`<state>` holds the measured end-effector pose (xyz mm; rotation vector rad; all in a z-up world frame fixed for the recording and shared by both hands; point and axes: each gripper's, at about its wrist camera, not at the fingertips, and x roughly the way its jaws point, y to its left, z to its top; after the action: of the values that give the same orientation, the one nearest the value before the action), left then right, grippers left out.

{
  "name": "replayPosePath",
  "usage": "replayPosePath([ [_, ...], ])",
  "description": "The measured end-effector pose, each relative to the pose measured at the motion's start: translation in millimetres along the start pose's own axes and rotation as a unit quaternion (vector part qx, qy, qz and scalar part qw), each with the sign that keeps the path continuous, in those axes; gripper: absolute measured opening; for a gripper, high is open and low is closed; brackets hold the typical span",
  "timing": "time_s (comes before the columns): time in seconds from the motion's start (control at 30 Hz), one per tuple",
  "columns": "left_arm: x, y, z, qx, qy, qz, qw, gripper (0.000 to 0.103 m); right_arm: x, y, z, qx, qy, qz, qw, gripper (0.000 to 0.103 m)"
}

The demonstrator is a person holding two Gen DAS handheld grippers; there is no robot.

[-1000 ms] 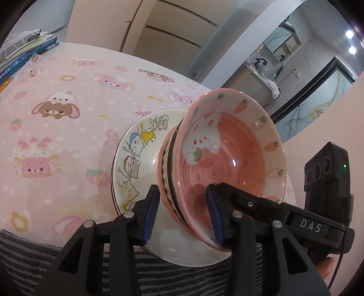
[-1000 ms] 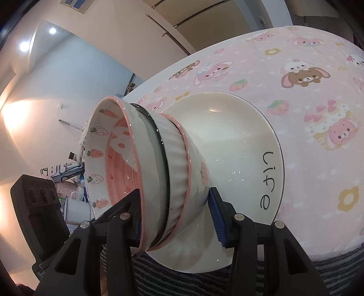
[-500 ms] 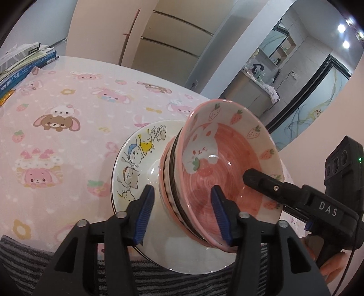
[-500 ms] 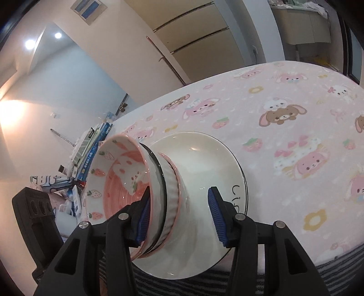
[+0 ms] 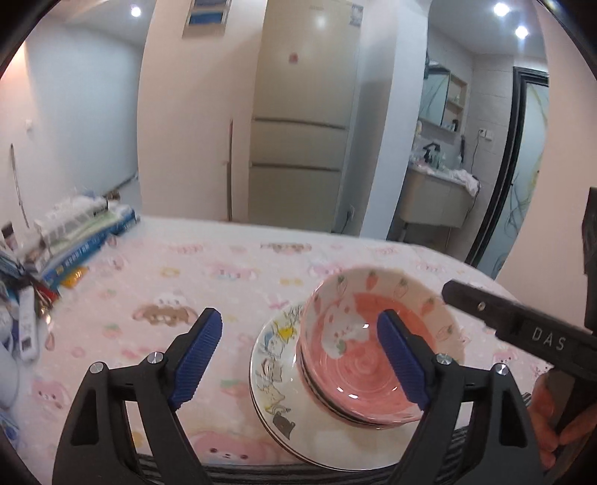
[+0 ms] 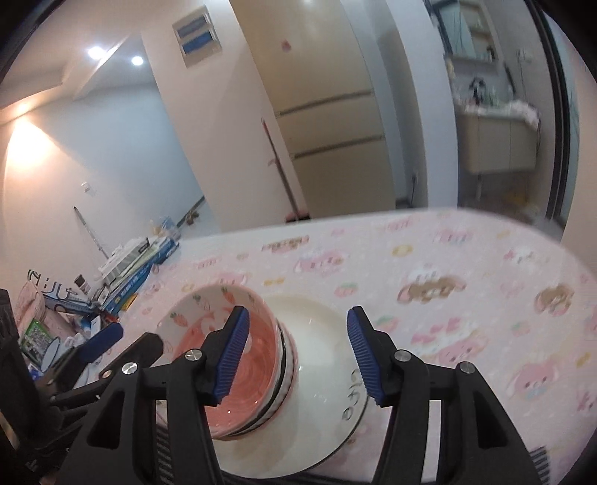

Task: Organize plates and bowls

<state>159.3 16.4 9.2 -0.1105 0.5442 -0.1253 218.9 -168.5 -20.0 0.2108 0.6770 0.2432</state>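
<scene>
Left wrist cam: my left gripper w/ fingers wide apart, gripping nothing. Bowl stack sits on cartoon plates at table's near edge. Right gripper likewise spread, above stack, not touching.

Place: we take this for a home, a dining corner open to a washroom.
Table: our pink cartoon tablecloth with bunnies and strawberries covers it; we see patterned bowls nested on plates.
Far wall: we face a tall beige fridge.
Far right: we see a vanity cabinet under a mirror.
Left: we find stacked books.
Ceiling: we count recessed spotlights.
</scene>
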Motion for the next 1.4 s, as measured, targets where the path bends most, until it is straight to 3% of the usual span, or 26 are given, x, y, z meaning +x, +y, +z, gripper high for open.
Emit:
replayPosePath([
  [0.13,-28.1,-0.4,11.1,0.008,-0.051,-0.014,0.9986,0.087,-40.4,7.7,8.2,-0.043,-0.078,-0.016,0.996,0.072],
  [0.2,-45.6,-1.4,19.1,0.017,-0.082,-0.019,0.9963,0.097,-62.7,11.2,10.8,-0.059,-0.114,-0.019,0.992,0.077],
  [0.3,-74.1,-7.4,26.4,0.049,-0.134,-0.016,0.9896,0.102,-92.2,16.9,14.5,-0.073,-0.160,-0.024,0.984,0.087],
  [0.4,-88.8,-10.4,38.0,0.071,-0.134,-0.023,0.9881,0.102,-117.2,24.1,20.3,-0.087,-0.199,-0.036,0.975,0.092],
  [0.47,-99.5,-8.9,42.9,0.071,-0.153,-0.025,0.9854,0.102,-131.0,29.0,24.6,-0.092,-0.215,-0.035,0.972,0.103],
  [0.6,-124.5,-7.2,45.5,0.083,-0.210,-0.011,0.9740,0.102,-152.7,32.1,30.5,-0.080,-0.240,-0.035,0.967,0.103],
  [0.8,-145.7,-2.9,38.3,0.090,-0.266,-0.012,0.9597,0.103,-170.9,33.0,27.3,-0.077,-0.275,-0.051,0.957,0.103],
  [0.97,-136.1,-1.6,22.9,0.090,-0.279,0.008,0.9560,0.103,-166.9,29.8,11.0,-0.088,-0.292,-0.038,0.952,0.103],
  [1.4,-91.9,14.1,-27.6,0.080,-0.256,0.019,0.9631,0.103,-119.8,17.2,-38.6,-0.091,-0.285,-0.050,0.953,0.103],
])
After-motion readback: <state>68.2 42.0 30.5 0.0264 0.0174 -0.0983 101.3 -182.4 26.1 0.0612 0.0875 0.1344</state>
